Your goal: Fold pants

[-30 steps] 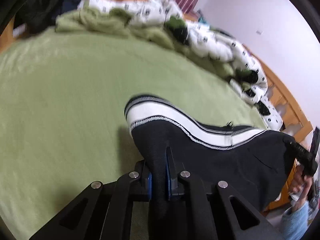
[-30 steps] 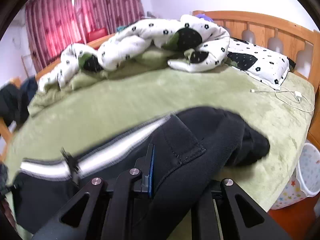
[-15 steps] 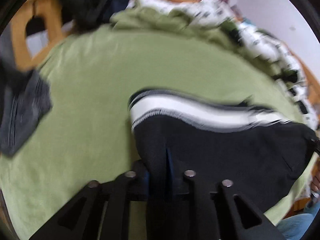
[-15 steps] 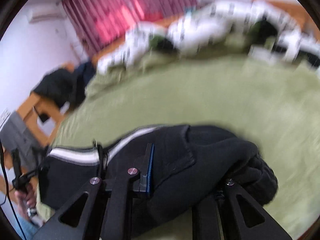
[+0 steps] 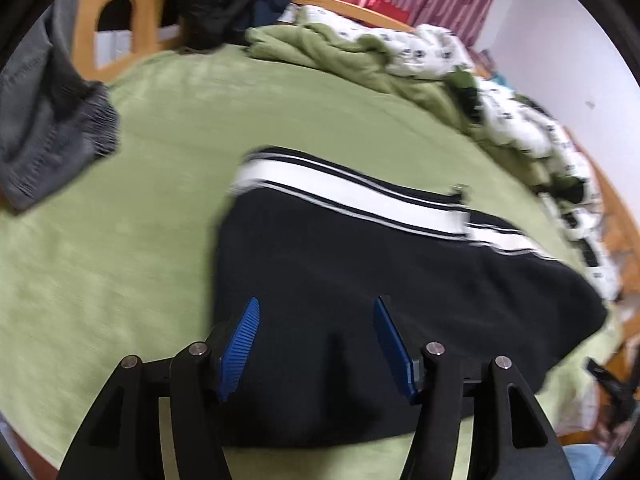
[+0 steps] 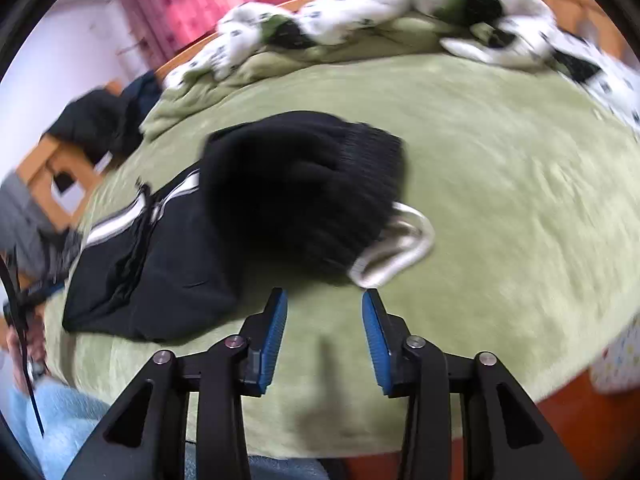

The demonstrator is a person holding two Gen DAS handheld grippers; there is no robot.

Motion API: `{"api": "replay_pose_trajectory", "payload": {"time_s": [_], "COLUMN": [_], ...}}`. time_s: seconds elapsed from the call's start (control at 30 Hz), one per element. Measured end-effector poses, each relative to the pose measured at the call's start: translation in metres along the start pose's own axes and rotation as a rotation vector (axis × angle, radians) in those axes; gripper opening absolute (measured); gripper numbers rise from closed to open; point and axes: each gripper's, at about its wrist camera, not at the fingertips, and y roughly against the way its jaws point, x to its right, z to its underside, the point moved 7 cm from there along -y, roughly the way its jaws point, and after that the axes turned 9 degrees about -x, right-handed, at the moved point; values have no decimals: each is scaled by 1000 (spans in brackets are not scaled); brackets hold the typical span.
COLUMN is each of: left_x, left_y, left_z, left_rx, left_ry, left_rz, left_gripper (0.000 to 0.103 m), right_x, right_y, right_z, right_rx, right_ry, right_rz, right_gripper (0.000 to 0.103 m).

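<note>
Near the front edge of the green bed (image 5: 132, 248) lie the black pants (image 5: 360, 280), their white side stripe (image 5: 352, 196) running crosswise from one gripper toward the other. The left gripper (image 5: 316, 340) is opening, black cloth loose between its blue pads, so it is nearer; the right gripper (image 6: 324, 336), also opening, holds nothing, the bunched pants just beyond its tips. No brand or writing is readable.

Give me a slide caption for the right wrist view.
Right gripper opening, nothing between its jaws, above green bedspread just short of folded black white-striped pants.
</note>
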Motion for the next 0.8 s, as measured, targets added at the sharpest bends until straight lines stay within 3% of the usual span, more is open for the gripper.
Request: {"api": "replay_pose_trajectory", "payload": {"time_s": [0.07, 0.17, 0.23, 0.37, 0.4, 0.53, 0.67, 0.73, 0.8], "left_x": [20, 37, 42, 41, 41, 42, 45, 49, 51], "left_y": [-2, -10, -13, -17, -18, -21, -26, -28, -30], "left_z": [9, 19, 25, 34, 34, 34, 30, 28, 27], "left_rx": [-6, -36, -50, -81, -82, -83, -98, -100, -96], "left_ry": [-24, -66, -79, -48, -43, -42, -43, -50, -58], "left_rz": [13, -3, -9, 1, 2, -11, -10, -4, 3], "left_gripper": [60, 60, 60, 60, 60, 60, 60, 60, 60], "right_x": [10, 6, 1, -4, -6, -16, -10, -1, 10], "right_y": [-6, -20, -30, -73, -80, -68, -37, -27, -21], "right_z": [-5, -21, -30, -45, -48, -67, -98, -117, -134], "right_rx": [7, 44, 63, 22, 11, 132, 263, 277, 294], "right_ry": [-37, -44, -34, -56, -66, -4, 162, 221, 283], "right_rz": [7, 4, -3, -19, -25, 36, 191, 210, 281], "right_gripper": [52, 57, 71, 75, 70, 38, 31, 30, 30]}}
